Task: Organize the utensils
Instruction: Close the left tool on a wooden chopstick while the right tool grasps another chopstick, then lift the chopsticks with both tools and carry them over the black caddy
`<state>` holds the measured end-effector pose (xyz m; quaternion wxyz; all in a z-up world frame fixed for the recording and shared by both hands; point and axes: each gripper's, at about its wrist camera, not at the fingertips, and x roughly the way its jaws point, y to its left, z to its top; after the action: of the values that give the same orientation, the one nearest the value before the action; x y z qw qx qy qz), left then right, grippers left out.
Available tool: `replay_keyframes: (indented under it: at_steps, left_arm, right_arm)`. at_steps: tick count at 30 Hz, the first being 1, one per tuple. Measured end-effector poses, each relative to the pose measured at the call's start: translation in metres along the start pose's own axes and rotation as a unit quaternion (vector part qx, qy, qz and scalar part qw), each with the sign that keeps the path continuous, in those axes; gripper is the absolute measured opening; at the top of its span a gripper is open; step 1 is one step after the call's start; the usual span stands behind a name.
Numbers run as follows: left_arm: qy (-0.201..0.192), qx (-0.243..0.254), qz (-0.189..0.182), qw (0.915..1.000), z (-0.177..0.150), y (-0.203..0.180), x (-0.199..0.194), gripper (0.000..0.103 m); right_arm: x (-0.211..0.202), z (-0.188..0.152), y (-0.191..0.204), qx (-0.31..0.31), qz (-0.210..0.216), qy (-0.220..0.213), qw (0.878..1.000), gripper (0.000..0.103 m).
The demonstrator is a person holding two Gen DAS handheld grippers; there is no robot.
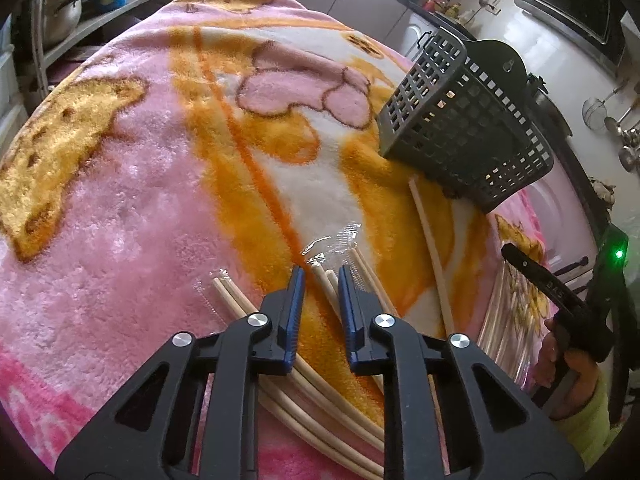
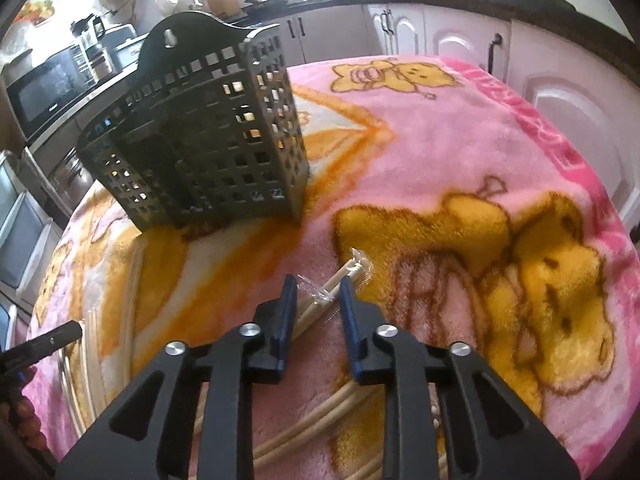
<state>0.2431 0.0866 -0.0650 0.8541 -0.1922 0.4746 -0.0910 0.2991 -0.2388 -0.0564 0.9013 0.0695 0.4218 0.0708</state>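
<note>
My left gripper (image 1: pixel 321 276) hovers over a bundle of wooden chopsticks (image 1: pixel 332 284) lying on the pink blanket (image 1: pixel 132 200) over the table — fingers apart, nothing gripped. One loose chopstick (image 1: pixel 430 240) lies further right, its far end just by the dark slotted utensil holder (image 1: pixel 460 120). My right gripper (image 2: pixel 318 286) — fingers apart too — hangs over wrapped chopsticks (image 2: pixel 336 284), holder beyond.

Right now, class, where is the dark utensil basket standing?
The utensil basket stands upright on the pink blanket, at upper right in the left wrist view, just beyond the tip of a loose single chopstick.
</note>
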Motion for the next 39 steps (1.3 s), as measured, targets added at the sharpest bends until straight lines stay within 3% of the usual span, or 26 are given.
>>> replay_keyframes:
  at_steps: [2, 14, 26, 28, 39]
  left_arm:
    - [0.0, -0.003, -0.004, 1.0, 0.001, 0.002, -0.001, 0.007]
    - [0.016, -0.023, -0.03, 0.9992, 0.011, 0.006, 0.009, 0.006]
    - [0.018, -0.074, -0.076, 0.9942, 0.026, 0.018, 0.023, 0.008]
    - [0.018, -0.07, -0.07, 0.9949, 0.029, 0.015, 0.026, 0.003]
    - [-0.028, -0.023, -0.078, 0.9963, 0.046, -0.013, -0.01, 0.001]
  right_arm:
    - [-0.001, 0.002, 0.003, -0.011, -0.001, -0.007, 1.0, 0.005]
    - [-0.021, 0.004, 0.004, -0.018, 0.029, -0.027, 0.999, 0.002]
    - [-0.036, 0.008, 0.013, -0.045, 0.025, -0.042, 0.998, 0.002]
    - [-0.038, 0.009, 0.015, -0.047, 0.027, -0.043, 0.998, 0.002]
    - [-0.064, 0.021, 0.027, -0.065, 0.034, -0.067, 0.995, 0.002]
